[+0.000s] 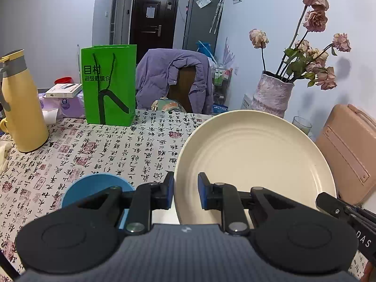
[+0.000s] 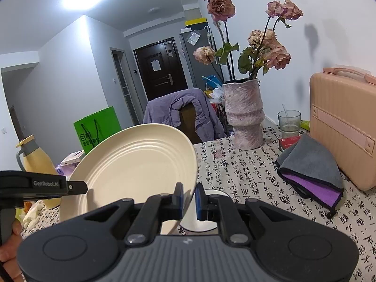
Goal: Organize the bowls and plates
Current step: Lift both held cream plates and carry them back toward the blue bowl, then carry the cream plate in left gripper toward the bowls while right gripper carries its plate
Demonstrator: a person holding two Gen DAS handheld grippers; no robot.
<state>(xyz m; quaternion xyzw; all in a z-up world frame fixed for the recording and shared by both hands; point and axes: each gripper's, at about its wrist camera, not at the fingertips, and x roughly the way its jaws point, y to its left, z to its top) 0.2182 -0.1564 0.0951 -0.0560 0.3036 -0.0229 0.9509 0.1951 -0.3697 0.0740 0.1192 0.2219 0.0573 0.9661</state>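
Green paper bag (image 1: pixel 109 84), yellow flask (image 1: pixel 22 108), vase of dried roses (image 2: pixel 244 115), pink case (image 2: pixel 343 127), grey cloth (image 2: pixel 310 164)

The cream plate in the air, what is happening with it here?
A person holds the cream plate tilted above the table with two handheld grippers. The left gripper and the right gripper each pinch its rim. A blue bowl sits on the table below, and a white bowl too.

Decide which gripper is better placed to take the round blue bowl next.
Left, probably: the left gripper sits just beside the round blue bowl; the right gripper clamps the cream ribbed plate at its far rim.
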